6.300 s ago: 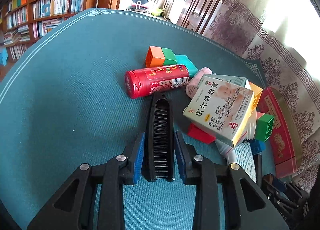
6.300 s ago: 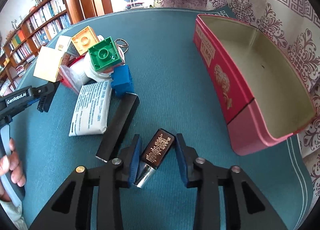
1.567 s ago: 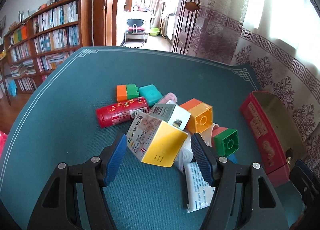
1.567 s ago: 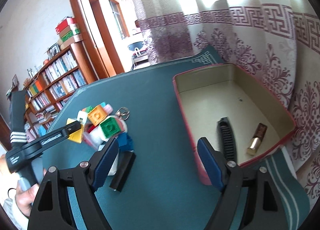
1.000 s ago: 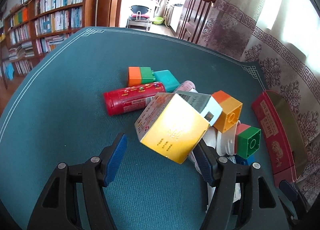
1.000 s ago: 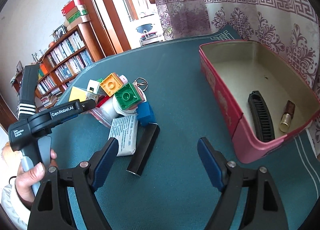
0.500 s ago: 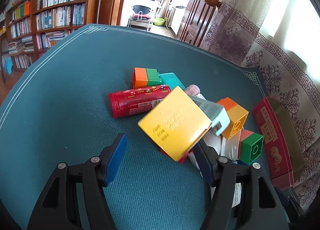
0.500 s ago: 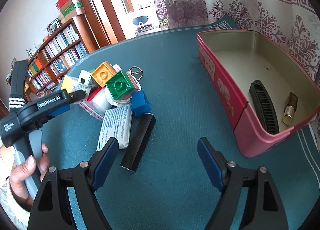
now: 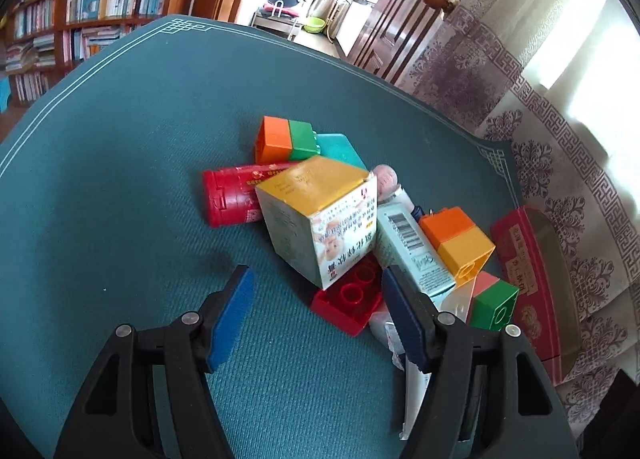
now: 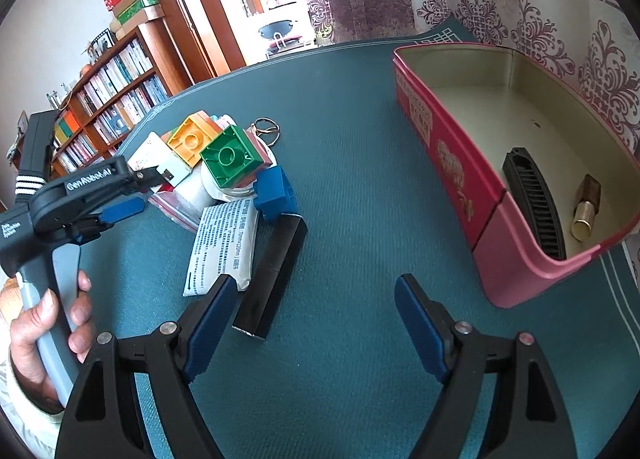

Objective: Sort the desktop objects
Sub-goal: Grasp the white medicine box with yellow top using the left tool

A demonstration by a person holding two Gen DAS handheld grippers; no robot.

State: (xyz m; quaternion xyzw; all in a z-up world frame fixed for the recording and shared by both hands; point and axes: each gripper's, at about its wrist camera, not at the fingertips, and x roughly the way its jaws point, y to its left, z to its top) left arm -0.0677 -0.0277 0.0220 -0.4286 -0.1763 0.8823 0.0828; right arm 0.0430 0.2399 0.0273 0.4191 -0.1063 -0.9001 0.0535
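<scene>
Medicine box point(image 9: 320, 219): light, crushable card; likely grip flat sides. Lay at twelve o'clock of released left gripper point(image 9: 320, 313); right gripper point(image 10: 316, 313) released, empty.

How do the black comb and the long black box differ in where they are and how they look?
The black comb lies inside the red tin, next to a gold-capped bottle; the long black box lies out on the green tabletop, beside a white printed packet.
The comb shows a row of ridged teeth; the box has plain flat faces.
Both are black, elongated and lying flat.
</scene>
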